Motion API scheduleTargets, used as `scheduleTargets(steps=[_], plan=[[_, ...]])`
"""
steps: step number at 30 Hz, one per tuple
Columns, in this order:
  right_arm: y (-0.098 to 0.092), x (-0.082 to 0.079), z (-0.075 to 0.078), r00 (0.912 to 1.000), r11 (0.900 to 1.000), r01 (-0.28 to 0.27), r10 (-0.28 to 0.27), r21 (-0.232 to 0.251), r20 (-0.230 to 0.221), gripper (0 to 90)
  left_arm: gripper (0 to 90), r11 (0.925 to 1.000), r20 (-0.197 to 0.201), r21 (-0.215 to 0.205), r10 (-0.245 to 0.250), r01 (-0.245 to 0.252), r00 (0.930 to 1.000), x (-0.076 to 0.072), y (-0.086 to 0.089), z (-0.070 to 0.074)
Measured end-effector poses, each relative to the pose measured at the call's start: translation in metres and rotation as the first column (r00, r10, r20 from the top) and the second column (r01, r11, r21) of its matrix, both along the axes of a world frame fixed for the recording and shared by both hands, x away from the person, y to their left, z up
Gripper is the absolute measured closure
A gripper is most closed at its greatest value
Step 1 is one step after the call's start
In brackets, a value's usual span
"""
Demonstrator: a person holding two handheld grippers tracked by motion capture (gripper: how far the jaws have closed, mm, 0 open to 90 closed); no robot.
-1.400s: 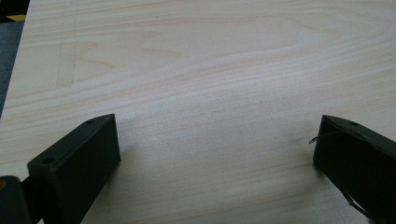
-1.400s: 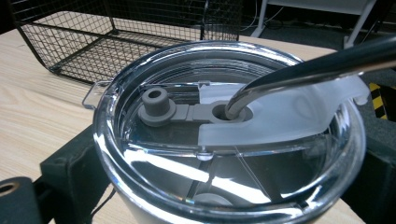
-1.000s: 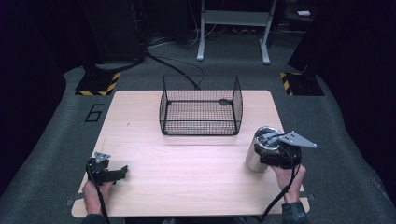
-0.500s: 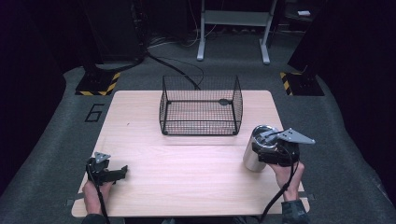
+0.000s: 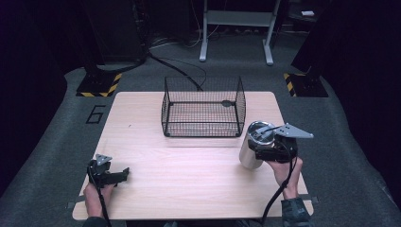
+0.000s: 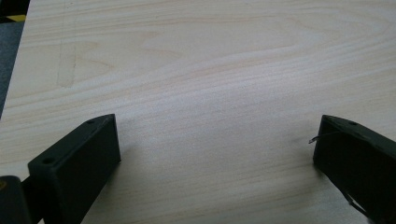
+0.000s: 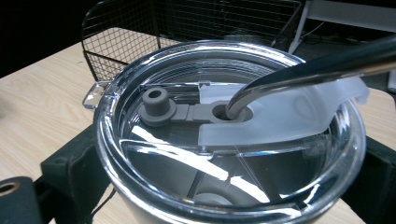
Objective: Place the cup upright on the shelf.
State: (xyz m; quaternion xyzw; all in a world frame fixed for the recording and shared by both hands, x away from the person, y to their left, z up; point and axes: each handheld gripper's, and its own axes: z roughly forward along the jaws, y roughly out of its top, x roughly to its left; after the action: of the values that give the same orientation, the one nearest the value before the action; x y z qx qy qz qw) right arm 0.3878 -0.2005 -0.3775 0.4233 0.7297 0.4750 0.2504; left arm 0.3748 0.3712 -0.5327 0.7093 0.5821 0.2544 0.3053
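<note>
One stainless-steel tumbler with a clear plastic lid [image 5: 254, 144] is seen standing upright near the right edge of the pale wooden counter [image 5: 189, 161], just in front of the right front corner of the one black wire basket [image 5: 203, 108]. The basket is placed at the middle of the far edge. The tumbler is clasped by the right gripper [image 5: 265, 151], whose two black jaws are pressed against opposite sides of the cup, as shown in the right gripper view, where the lid [image 7: 229, 140] is crossed by a bent metal straw [image 7: 317, 65] entering a grey rubber stopper strip [image 7: 187, 109]. The lower body of the tumbler is cut off there, and no brand or label can be made out on it.

The left gripper [image 5: 113, 176] is held low near the front left corner of the counter, its two jaws spread wide with nothing between them but bare wood; in the left gripper view both jaws are cut off by the frame.

One painted figure "6" [image 5: 96, 114] can be read on the grey floor beside the left edge of the counter. Two yellow-and-black striped strips [image 5: 97, 92] are seen on the floor beyond the far corners.
</note>
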Motion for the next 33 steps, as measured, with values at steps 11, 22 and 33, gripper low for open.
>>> scheduleTargets(steps=[11,22,33], plan=[[0.019,0.011,0.008,0.9986,0.999,-0.052,0.052,0.005,0.003,3.9,0.5,1.0,0.003,-0.006,0.005,-0.005,1.0,0.0,0.0,0.0],[0.036,0.021,0.015,0.996,0.996,-0.09,0.09,-0.009,-0.002,3.8,0.5,1.0,0.004,-0.006,0.003,-0.003,1.0,0.0,0.0,0.0],[0.051,0.03,0.033,0.9923,0.992,-0.123,0.124,-0.012,0.009,3.8,0.5,1.0,0.003,-0.006,0.003,-0.003,1.0,0.0,0.0,0.0]])
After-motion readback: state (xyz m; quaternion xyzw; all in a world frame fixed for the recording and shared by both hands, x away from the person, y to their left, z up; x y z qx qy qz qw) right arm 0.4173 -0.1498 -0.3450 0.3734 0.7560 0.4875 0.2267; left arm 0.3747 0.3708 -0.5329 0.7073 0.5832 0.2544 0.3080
